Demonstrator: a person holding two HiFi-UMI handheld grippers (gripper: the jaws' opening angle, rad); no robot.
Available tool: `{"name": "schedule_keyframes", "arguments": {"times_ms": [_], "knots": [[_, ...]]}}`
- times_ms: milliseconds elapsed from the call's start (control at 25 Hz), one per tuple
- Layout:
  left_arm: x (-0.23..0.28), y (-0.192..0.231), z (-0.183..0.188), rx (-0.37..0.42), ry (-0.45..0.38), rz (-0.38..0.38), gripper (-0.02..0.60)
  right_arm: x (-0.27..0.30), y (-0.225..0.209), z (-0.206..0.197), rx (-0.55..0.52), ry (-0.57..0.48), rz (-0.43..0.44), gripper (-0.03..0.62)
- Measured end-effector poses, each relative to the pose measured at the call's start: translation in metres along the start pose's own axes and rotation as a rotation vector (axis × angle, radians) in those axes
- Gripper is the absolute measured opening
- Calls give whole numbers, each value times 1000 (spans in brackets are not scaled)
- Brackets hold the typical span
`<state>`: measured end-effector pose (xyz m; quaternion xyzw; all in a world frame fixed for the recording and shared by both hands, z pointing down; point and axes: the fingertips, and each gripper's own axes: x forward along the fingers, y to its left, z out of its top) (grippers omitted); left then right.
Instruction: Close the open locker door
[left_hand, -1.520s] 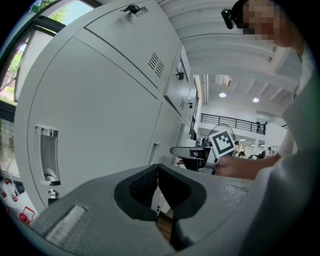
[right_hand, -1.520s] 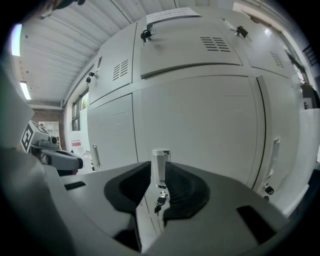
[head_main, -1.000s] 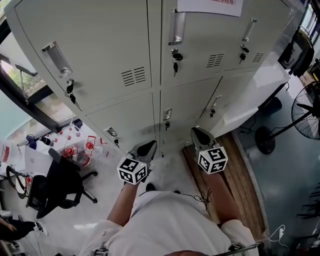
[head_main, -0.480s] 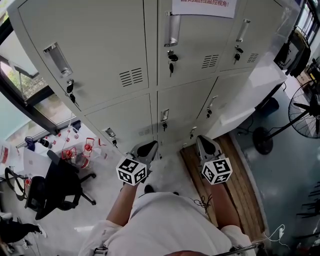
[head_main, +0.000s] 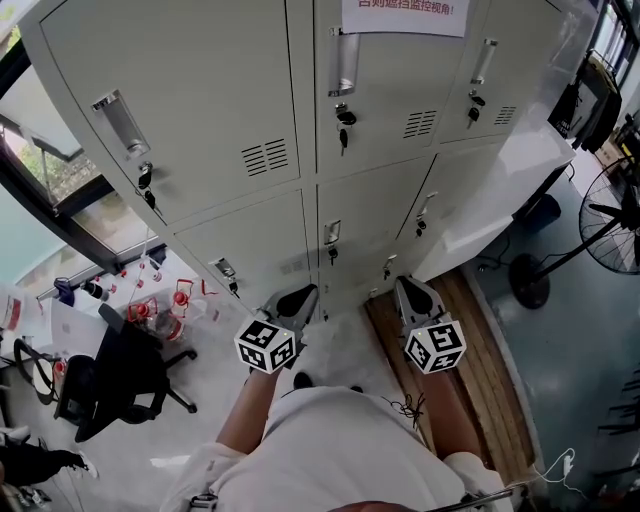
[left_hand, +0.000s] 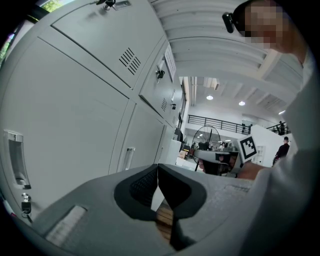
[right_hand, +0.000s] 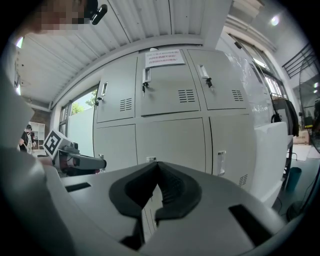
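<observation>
The person stands facing the pale grey metal locker bank (head_main: 250, 110). Both tools hang low at waist height, well apart from any door, a posture that suits a pause more than a push. The left hand-held gripper (head_main: 297, 296) is clenched, its dark pads meeting at the tips with nothing between them. The right hand-held gripper (head_main: 410, 290) is likewise clamped together on nothing, its nose turned toward the lower row. No open locker door, the task's own thing, can be picked out. In the head view and the right gripper view every door, upper and lower, appears to sit flush in its frame, with small keys (head_main: 343, 128) hanging from the locks. Judging from that, the closing is either already done or the door lies outside these views. A white plastic-covered block (head_main: 510, 165) stands just beside the bank's right end.
</observation>
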<state>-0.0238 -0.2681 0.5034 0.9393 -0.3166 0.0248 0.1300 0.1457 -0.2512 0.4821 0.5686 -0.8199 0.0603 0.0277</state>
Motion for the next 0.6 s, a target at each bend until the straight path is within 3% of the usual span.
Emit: {"name": "schedule_keyframes", "arguments": {"times_ms": [600], "knots": [[-4, 2, 0, 2, 1, -3, 15, 5, 6, 1, 26, -9, 14, 3]]}}
